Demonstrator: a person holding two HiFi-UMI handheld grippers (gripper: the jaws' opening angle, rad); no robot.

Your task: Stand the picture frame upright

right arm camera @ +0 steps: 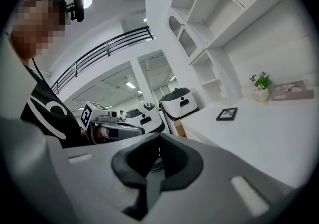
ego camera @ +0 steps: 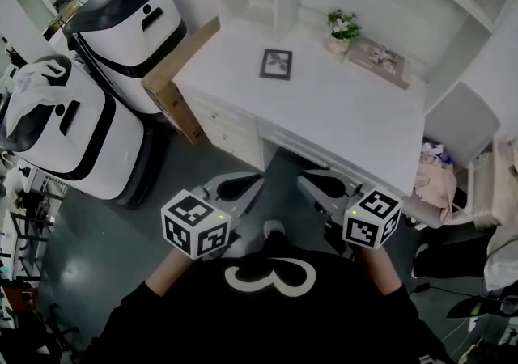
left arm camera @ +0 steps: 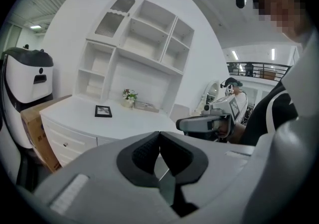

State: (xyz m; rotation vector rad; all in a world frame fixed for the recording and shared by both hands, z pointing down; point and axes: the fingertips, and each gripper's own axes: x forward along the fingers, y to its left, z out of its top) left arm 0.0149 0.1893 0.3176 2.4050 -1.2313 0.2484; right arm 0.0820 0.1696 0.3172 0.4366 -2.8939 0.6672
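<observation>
1. The picture frame (ego camera: 276,64) lies flat, face up, toward the back left of the white surface (ego camera: 348,124). It is well apart from the potted plant (ego camera: 343,27), and nothing is touching it.
2. All its edges look free, so any side should be open to a grip. No view shows whether it has a rear prop.
3. The left hand-held gripper (ego camera: 243,186) and the right hand-held gripper (ego camera: 317,184) are both clenched on nothing. They sit low in front of the surface, well short of the frame.
4. To do this well, I'd spread one pair of jaws before reaching in. Pinch the frame's far edge and tip it up slowly.
5. The other hand-held gripper should brace the near edge, since the smooth surface likely lets the frame skid.
</observation>
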